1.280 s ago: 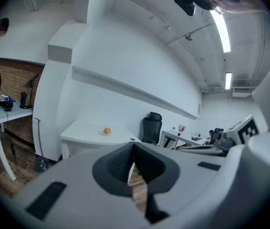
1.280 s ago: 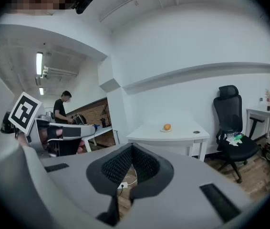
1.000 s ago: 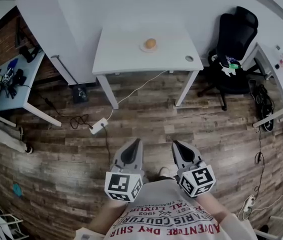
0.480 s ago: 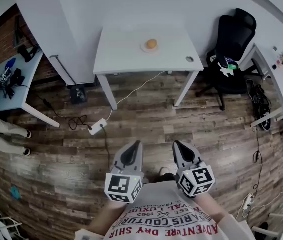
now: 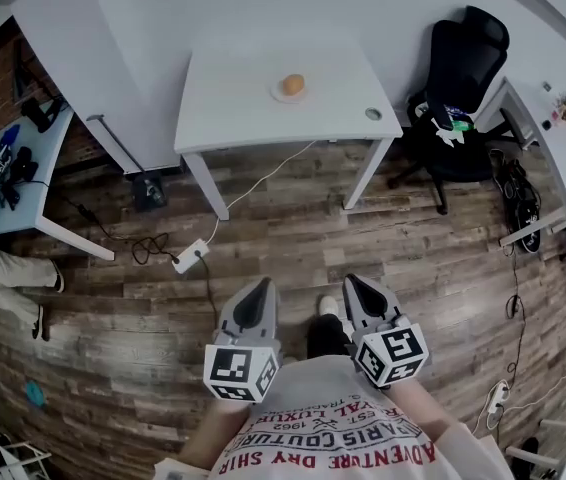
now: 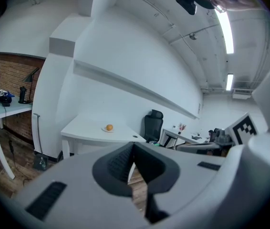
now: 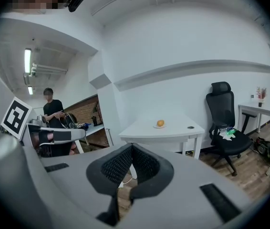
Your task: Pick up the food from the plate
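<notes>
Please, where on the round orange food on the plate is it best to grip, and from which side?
Grip the round orange food across its widest middle, one jaw on each side. It sits alone on the small plate on the white table, nothing crowding it, so probably approach from the near table edge, slightly from above, jaws clear of the plate's rim.

White table, black office chair, wood-plank floor

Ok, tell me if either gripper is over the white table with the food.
No: in the head view the left gripper and right gripper hang above the wooden floor, well short of the table.
</notes>
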